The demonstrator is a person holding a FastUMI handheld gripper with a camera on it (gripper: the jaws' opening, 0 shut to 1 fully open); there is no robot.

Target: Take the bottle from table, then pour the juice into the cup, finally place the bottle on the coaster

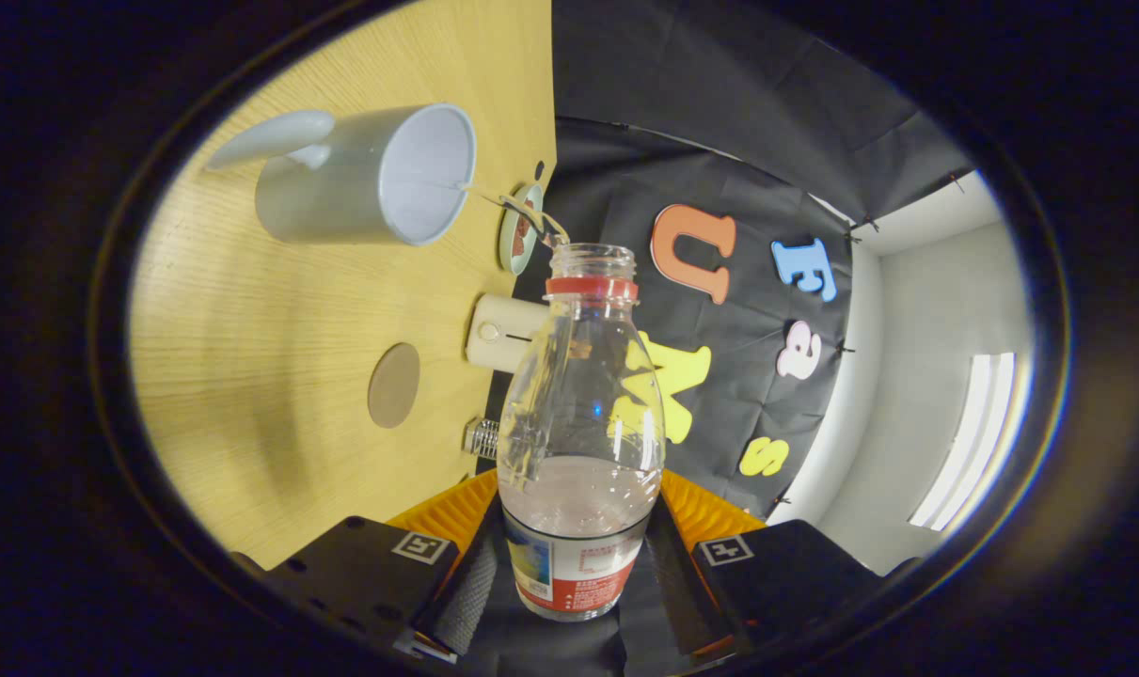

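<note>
Gripper view, listed outward from the camera. One gripper: two black fingers with ribbed pads, each block bearing one square marker, orange housing behind them. The jaws are closed partway, both pads pressing the labelled base of one bottle held between them.

One bottle: clear plastic, red ring under an open uncapped mouth, red, white and blue label at the base. Clear liquid sits in the part nearest the fingers; the upper body is see-through. The whole scene is rolled sideways, so the bottle is tipped relative to the wooden table. One thin stream runs from the mouth into one cup.

One cup: grey, pale inside, one handle, standing on the table beyond the bottle's mouth.

One round brown coaster, flat on the table, well apart from the cup.

At the table's far edge: one cream boxy item, one small round dish, one small clear ribbed item, too small to identify.
</note>
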